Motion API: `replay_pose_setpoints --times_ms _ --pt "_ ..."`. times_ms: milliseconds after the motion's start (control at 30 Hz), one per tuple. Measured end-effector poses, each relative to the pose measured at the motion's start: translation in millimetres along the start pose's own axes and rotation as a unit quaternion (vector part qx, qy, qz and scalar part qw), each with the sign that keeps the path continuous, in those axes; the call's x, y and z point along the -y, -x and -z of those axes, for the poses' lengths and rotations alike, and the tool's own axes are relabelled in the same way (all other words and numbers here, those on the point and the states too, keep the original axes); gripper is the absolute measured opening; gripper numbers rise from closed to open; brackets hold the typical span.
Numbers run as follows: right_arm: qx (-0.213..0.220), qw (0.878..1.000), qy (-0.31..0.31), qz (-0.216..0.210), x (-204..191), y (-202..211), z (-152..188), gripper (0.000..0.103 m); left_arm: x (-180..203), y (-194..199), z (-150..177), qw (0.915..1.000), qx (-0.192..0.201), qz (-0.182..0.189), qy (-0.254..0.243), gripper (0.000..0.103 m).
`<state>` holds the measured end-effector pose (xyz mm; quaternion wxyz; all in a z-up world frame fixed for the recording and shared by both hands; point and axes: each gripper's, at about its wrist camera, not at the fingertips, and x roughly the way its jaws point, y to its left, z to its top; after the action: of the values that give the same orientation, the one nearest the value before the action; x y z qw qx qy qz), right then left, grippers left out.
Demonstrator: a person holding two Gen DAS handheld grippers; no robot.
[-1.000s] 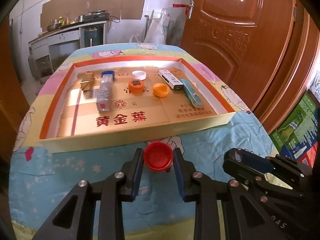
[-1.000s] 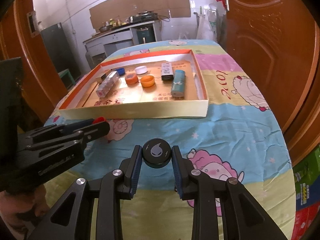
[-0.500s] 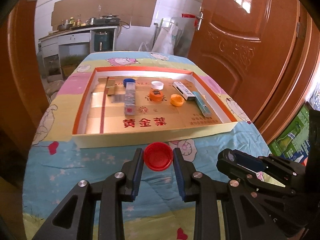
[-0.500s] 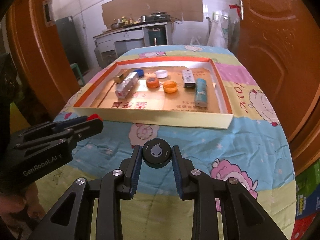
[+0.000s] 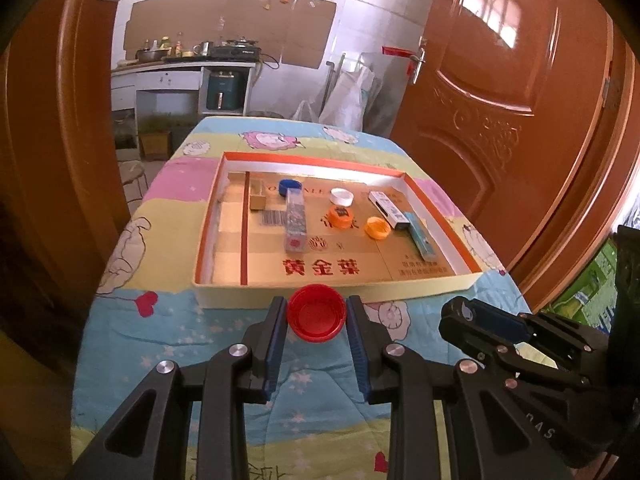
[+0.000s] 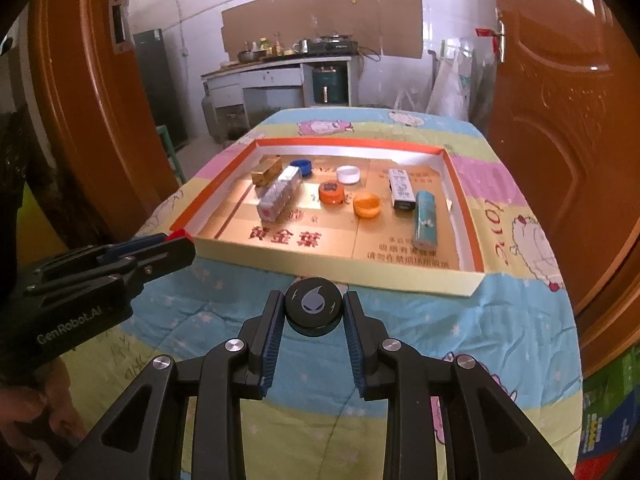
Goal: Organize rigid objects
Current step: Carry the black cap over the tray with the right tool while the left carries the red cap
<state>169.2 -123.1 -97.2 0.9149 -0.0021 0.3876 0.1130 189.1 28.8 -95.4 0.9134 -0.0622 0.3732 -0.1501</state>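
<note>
My left gripper (image 5: 317,317) is shut on a red bottle cap (image 5: 317,312), hollow side up, held above the quilt just in front of the shallow cardboard tray (image 5: 340,294). My right gripper (image 6: 314,309) is shut on a black round cap (image 6: 314,305) with a grey drop mark, also in front of the tray (image 6: 344,272). Inside the tray lie a clear dice tube (image 5: 295,220), a blue cap (image 5: 289,186), a white cap (image 5: 341,196), two orange caps (image 5: 341,216), a gold box (image 5: 258,200), a white box (image 5: 389,210) and a teal box (image 5: 420,236).
The tray sits on a table covered by a cartoon quilt (image 5: 160,320). Brown wooden doors (image 5: 520,100) flank the table on both sides. A kitchen counter (image 6: 280,76) stands behind. A hand (image 6: 32,412) grips the left tool at the lower left of the right wrist view.
Both grippers have drawn back and risen from the tray, each keeping its cap; the tray looks smaller and farther, and more of the room shows above it.
</note>
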Motion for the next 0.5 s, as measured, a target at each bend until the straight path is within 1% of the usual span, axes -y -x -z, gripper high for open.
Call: replay_pose_setpoints --times_ms 267,500 --pt "0.016 1.0 0.002 0.002 2.3 1.0 -19.2 0.03 -8.4 0.4 -12.1 0.9999 0.01 -0.004 0.01 0.03" --pt "0.023 1.0 0.004 -0.001 2.6 -6.3 -33.6 0.03 -16.1 -8.6 -24.3 0.9997 0.011 -0.012 0.019 0.03"
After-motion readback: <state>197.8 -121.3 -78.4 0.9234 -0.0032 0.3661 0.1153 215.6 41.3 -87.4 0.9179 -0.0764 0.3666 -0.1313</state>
